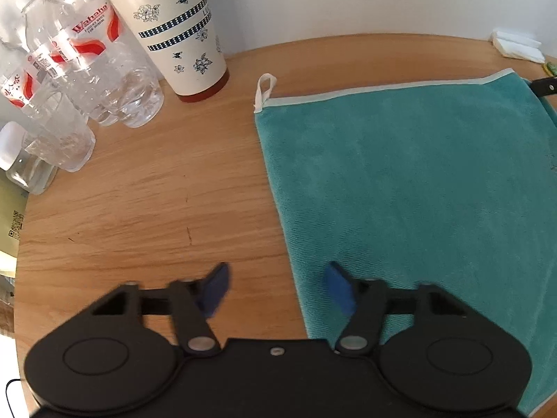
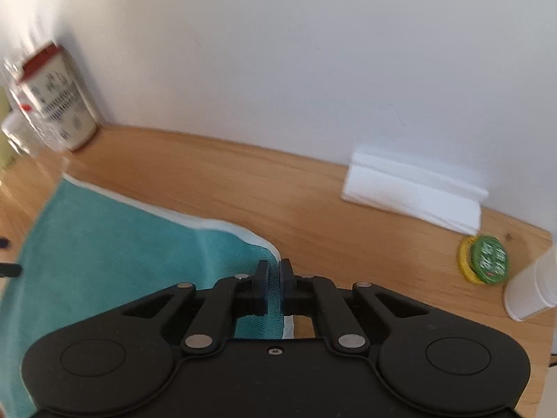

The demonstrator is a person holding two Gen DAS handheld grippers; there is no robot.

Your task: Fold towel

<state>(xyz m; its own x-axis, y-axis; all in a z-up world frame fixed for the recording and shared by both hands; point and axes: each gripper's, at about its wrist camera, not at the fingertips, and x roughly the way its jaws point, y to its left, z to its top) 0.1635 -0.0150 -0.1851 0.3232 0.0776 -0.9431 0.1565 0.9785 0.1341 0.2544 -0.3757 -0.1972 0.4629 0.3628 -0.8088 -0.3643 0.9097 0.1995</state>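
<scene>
A teal towel [image 1: 410, 188] with a pale hem and a white hanging loop [image 1: 263, 87] lies flat on the round wooden table [image 1: 156, 191]. My left gripper [image 1: 276, 280] hovers open over the towel's near left edge, one blue pad on the wood side, the other above the cloth, nothing between them. In the right wrist view my right gripper [image 2: 275, 271] is shut on the towel's [image 2: 104, 244] far right hemmed corner, which is lifted off the table [image 2: 313, 216]. A black tip of that right gripper [image 1: 544, 85] shows at the left view's right edge.
Clear water bottles [image 1: 87, 59], a glass [image 1: 64, 139] and a floral cup [image 1: 177, 31] with a red lid crowd the back left. Folded white tissue [image 2: 414, 191], a green-lidded tin [image 2: 485, 259] and a white container [image 2: 532, 289] sit at the right by the wall.
</scene>
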